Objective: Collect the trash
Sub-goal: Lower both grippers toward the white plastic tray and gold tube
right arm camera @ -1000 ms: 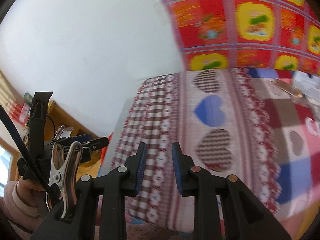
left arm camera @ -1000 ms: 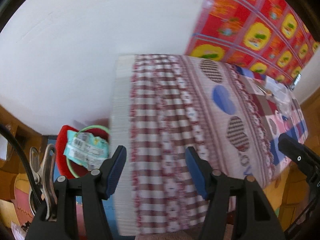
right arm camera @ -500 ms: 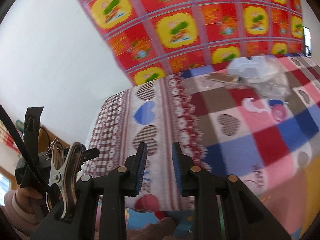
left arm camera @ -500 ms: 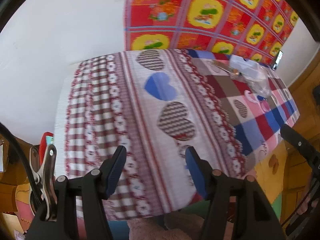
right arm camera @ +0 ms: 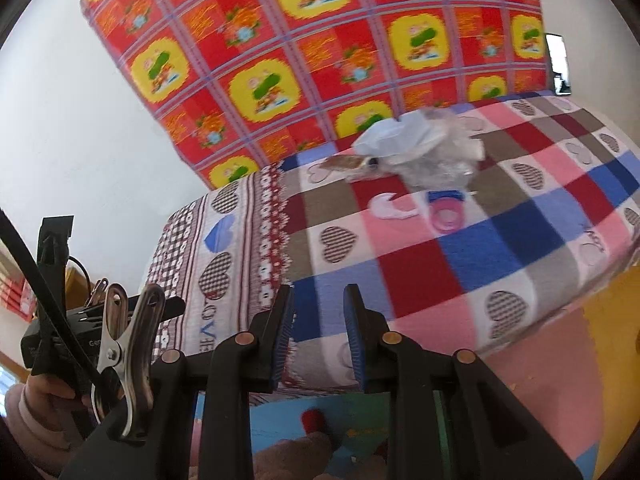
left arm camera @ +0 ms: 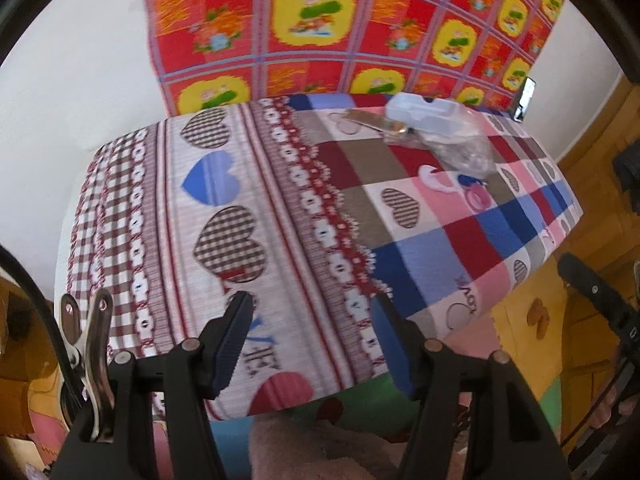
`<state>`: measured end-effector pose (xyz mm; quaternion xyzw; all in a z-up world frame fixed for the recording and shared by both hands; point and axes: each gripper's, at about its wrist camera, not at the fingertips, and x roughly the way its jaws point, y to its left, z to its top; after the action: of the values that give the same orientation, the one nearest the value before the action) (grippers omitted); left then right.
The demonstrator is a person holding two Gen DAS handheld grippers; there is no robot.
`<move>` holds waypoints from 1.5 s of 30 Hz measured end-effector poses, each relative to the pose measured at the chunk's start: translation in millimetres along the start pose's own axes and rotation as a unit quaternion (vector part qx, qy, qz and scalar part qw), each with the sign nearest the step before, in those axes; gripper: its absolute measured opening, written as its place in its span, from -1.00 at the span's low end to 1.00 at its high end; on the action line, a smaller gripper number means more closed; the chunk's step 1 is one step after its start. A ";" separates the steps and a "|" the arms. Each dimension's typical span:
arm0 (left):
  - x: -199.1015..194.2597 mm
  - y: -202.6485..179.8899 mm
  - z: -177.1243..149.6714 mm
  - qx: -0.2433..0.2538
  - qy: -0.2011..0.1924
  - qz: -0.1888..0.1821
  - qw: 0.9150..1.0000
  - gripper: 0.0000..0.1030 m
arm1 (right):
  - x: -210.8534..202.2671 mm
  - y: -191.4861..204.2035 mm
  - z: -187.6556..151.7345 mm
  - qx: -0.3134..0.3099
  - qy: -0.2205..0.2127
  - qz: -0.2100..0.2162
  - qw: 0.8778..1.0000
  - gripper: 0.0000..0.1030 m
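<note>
A pile of trash lies at the far end of the table's patchwork cloth [left arm camera: 320, 208]: a white plastic tray [left arm camera: 424, 111] on a crumpled clear bag [right arm camera: 434, 160], a brown wrapper [right arm camera: 346, 163], a white scrap [right arm camera: 388, 208] and a pink lid [right arm camera: 446, 216]. My left gripper [left arm camera: 312, 344] hangs open above the table's near edge, nothing between its blue pads. My right gripper [right arm camera: 318, 332] holds a narrow gap with nothing in it, also at the near edge, well short of the trash.
A red and yellow patterned cloth [left arm camera: 360, 32] hangs on the white wall behind the table. Coloured floor mats [right arm camera: 560, 360] lie below the near edge. Wooden furniture [left arm camera: 600, 168] stands at the right. A hand in a pink sleeve [right arm camera: 36, 404] holds the left tool.
Both views have swept right along the table. The red bin with a wrapper in it has left the left wrist view, and the trash pile has come into sight. Both gaps are unchanged.
</note>
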<state>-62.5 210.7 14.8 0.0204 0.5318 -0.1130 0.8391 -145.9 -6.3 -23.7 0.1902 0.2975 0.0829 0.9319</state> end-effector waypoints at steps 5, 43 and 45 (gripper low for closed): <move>2.8 -28.1 12.4 0.024 -0.002 -0.001 1.000 0.25 | -15.1 -23.5 5.2 0.013 -0.013 -0.006 1.000 -0.49; 129.6 -136.2 207.0 -0.024 0.012 -0.080 0.996 0.25 | 56.8 -160.6 122.9 0.024 0.039 -0.037 0.998 -0.49; 136.1 -140.5 215.0 -0.027 0.013 -0.081 0.996 0.25 | 59.0 -163.3 126.9 0.021 0.045 -0.038 0.998 -0.49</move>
<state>154.4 17.9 -2.0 -0.0441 0.5454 -0.1654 0.8205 -17.1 -178.6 -25.3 0.1944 0.3475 0.0500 0.9159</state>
